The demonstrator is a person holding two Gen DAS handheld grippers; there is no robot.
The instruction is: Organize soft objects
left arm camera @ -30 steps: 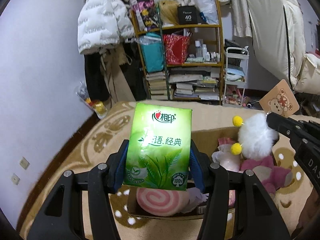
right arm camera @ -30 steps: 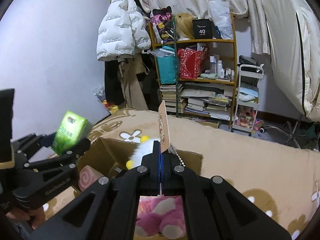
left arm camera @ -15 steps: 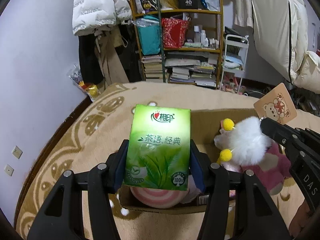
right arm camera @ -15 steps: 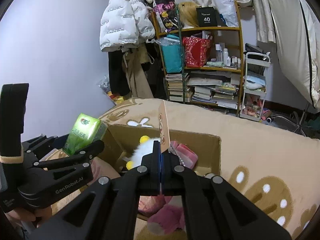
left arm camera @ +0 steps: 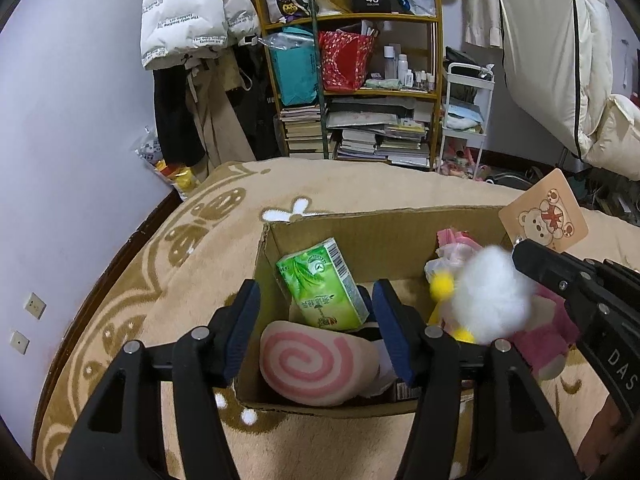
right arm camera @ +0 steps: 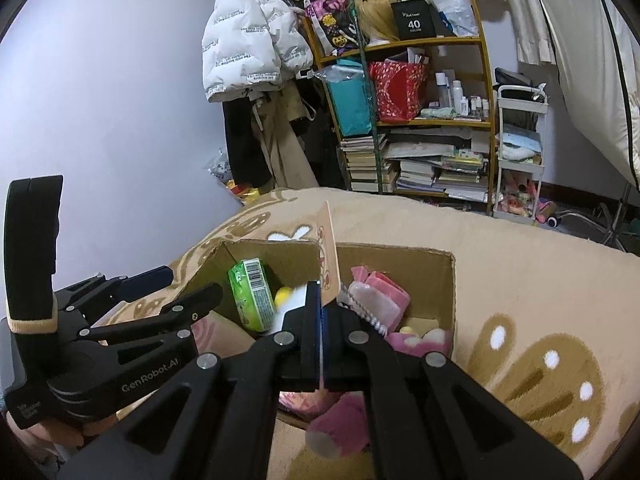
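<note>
One green tissue pack (left arm camera: pixel 323 285) with leaf print and a barcode lies tilted inside the box (left arm camera: pixel 384 232) on a swirl cushion (left arm camera: pixel 318 360), released by the now spread left tongs (left arm camera: pixel 316 330), while the right tongs (right arm camera: pixel 320 312) stay pinching a bear tag (right arm camera: pixel 329 256).

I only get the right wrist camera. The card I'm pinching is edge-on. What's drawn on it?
Observer: The left wrist view shows the card's face: a cartoon bear.
Operator: What's the white blur under it?
Observer: A white fluffy toy with yellow pom-poms, dangling below the right gripper over the cardboard box.
Operator: Is the other gripper holding the green pack?
Observer: No. The left gripper is open; the green pack sits tilted in the box, above a pink swirl cushion.
</note>
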